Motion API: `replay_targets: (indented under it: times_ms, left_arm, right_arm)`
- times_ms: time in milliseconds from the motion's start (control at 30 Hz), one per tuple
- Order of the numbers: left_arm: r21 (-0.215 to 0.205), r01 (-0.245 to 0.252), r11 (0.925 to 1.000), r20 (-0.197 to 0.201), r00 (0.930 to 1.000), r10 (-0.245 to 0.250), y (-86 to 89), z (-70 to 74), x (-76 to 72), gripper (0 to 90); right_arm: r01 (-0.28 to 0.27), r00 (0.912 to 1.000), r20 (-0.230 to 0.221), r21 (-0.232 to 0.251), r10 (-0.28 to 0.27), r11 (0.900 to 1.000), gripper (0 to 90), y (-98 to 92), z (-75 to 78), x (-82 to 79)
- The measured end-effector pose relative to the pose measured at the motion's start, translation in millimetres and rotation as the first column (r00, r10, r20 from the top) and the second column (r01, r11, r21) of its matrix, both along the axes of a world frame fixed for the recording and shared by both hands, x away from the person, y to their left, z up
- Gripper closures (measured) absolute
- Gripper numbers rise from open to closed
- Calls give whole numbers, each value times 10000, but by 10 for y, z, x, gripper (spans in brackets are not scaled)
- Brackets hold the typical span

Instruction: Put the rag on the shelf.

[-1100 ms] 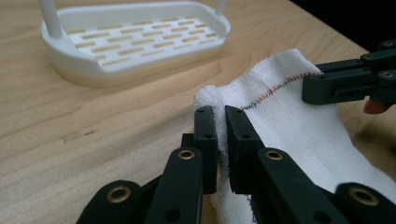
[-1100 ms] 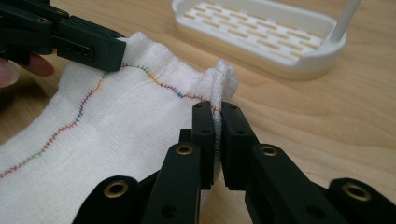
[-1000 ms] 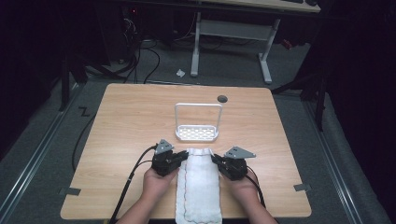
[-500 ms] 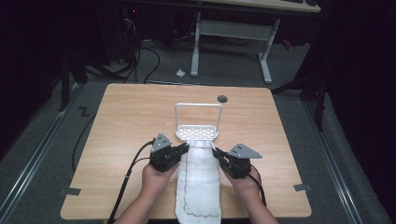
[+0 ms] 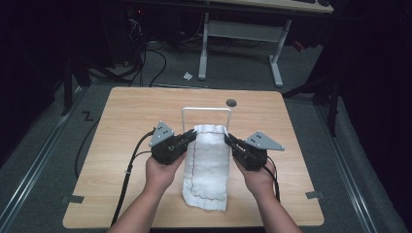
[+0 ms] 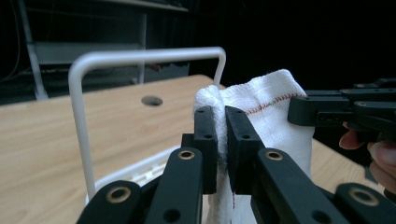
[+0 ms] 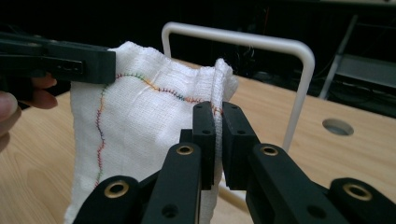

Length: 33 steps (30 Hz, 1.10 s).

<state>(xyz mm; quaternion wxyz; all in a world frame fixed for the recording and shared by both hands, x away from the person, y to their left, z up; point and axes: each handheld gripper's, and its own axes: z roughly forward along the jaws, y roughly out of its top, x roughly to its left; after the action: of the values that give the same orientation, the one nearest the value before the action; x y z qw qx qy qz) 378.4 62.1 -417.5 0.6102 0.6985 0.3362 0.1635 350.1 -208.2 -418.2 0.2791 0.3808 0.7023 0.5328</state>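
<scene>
Both grippers have risen since the earlier frame, lifting the white towel [image 5: 208, 162] off the table [image 5: 121, 141] at centre frame. Left gripper [image 5: 193, 136] and right gripper [image 5: 228, 139] each pinch a top corner, jaws clamped, spreading it, probably to drape over the white rack [image 5: 206, 109] just behind. No readable writing.

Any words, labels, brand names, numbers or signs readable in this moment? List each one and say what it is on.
None can be read. The white cloth bears only a line of coloured stitching, no lettering. The white wire rack, the wooden table, the left gripper and the right gripper carry no print, just screws and rivets. The dark background is too dim to show any text.
</scene>
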Motion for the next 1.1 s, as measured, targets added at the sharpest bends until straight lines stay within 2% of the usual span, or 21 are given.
replay_targets:
  times_ms: [33,67,133,200,233,333,367,400,433,500,567,667,733,967,1100]
  left_arm:
    - [-120,-78,9999,337,9994,82,-2,111,-4,841]
    - [-120,-78,9999,337,9994,82,-2,111,-4,841]
    - [-241,27,9997,560,9984,-14,-5,247,-1,842]
    - [-235,15,9997,695,9976,1,-4,295,-2,842]
    - [-276,-26,9996,962,9953,53,-3,392,-5,842]
    - [-380,-82,9992,1248,9921,129,-2,532,9,842]
    - [-380,-82,9992,1248,9921,129,-2,532,9,842]
    - [-410,-98,9991,1365,9905,153,-6,594,18,842]
    - [-402,-117,9991,1471,9890,175,-8,644,26,842]
    - [-386,-136,9992,1662,9859,198,-13,739,40,842]
    - [-305,-194,9993,1895,9816,249,-22,849,74,843]
    - [-283,-226,9993,1833,9827,275,-16,910,136,843]
    - [-445,-44,9990,1562,9877,113,7,956,220,843]
    - [-239,-262,9994,1653,9858,298,6,1040,376,843]
    - [-333,-325,9989,1636,9858,375,6,1097,468,843]
  right_arm:
    - [-28,9999,146,54,27,10000,855,-2,47,5]
    - [-28,9999,146,54,27,10000,855,-2,47,5]
    - [73,9985,547,222,-85,9997,854,0,204,5]
    - [94,9979,633,219,-108,9997,854,4,240,4]
    - [67,9958,913,234,-88,9997,856,11,348,3]
    - [37,9928,1198,209,-62,9998,856,23,479,2]
    - [37,9913,1317,184,-61,9998,856,26,524,2]
    - [37,9913,1317,184,-61,9998,856,26,524,2]
    - [43,9882,1529,216,-76,9998,856,29,619,11]
    - [44,9873,1585,232,-80,9997,856,29,649,15]
    - [29,9852,1714,310,-82,9995,856,18,759,48]
    - [25,9850,1721,311,-78,9995,856,5,811,85]
    - [-6,9852,1713,343,-53,9994,856,-19,878,135]
    - [116,9834,1806,338,-175,9994,855,-31,1004,279]
    - [232,9831,1803,412,-303,9989,854,-14,1058,387]
